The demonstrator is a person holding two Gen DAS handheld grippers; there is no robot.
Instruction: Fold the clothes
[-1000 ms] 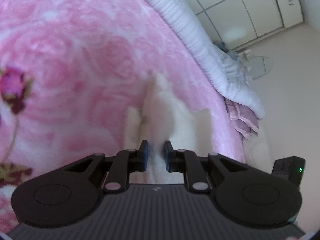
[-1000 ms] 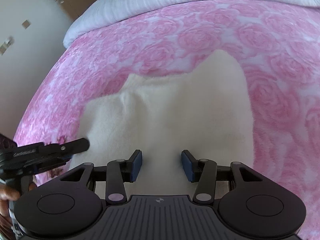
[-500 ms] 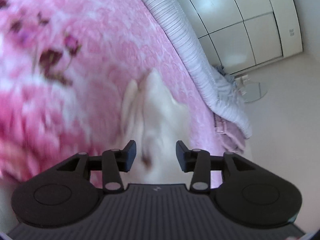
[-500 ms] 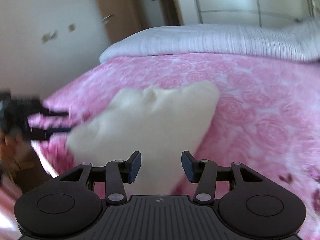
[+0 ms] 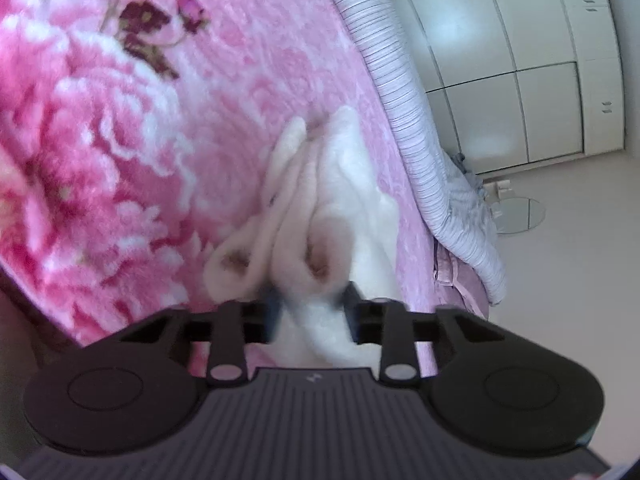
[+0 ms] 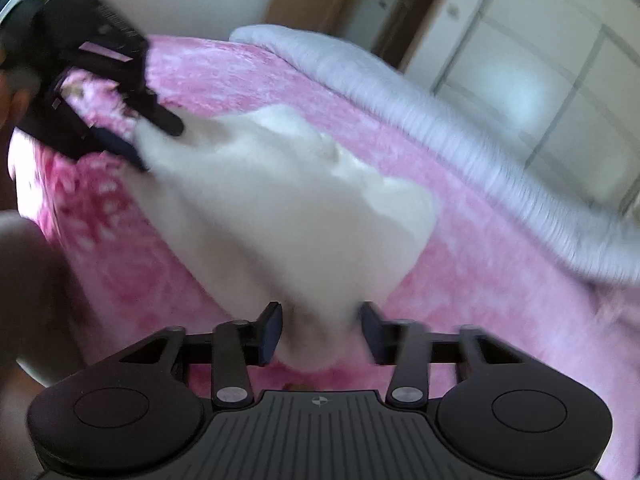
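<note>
My left tongs (image 5: 311,312) pinch the cream garment (image 5: 344,200) (rolled edges showing). My right tongs (image 6: 320,330) stand spread around its near end, over the pink blanket (image 6: 248,68).

Garment (image 6: 280,208) on blanket (image 6: 500,300), left gripper (image 6: 156,140) at its far corner, right gripper (image 6: 318,330) at near corner, pillow (image 6: 400,92) behind, wardrobe (image 5: 500,60) beyond.

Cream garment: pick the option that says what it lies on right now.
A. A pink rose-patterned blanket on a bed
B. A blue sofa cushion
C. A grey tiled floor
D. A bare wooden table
A: the cream garment is spread over the pink rose-patterned blanket, with the left gripper and right gripper each straddling an edge of it.
</note>
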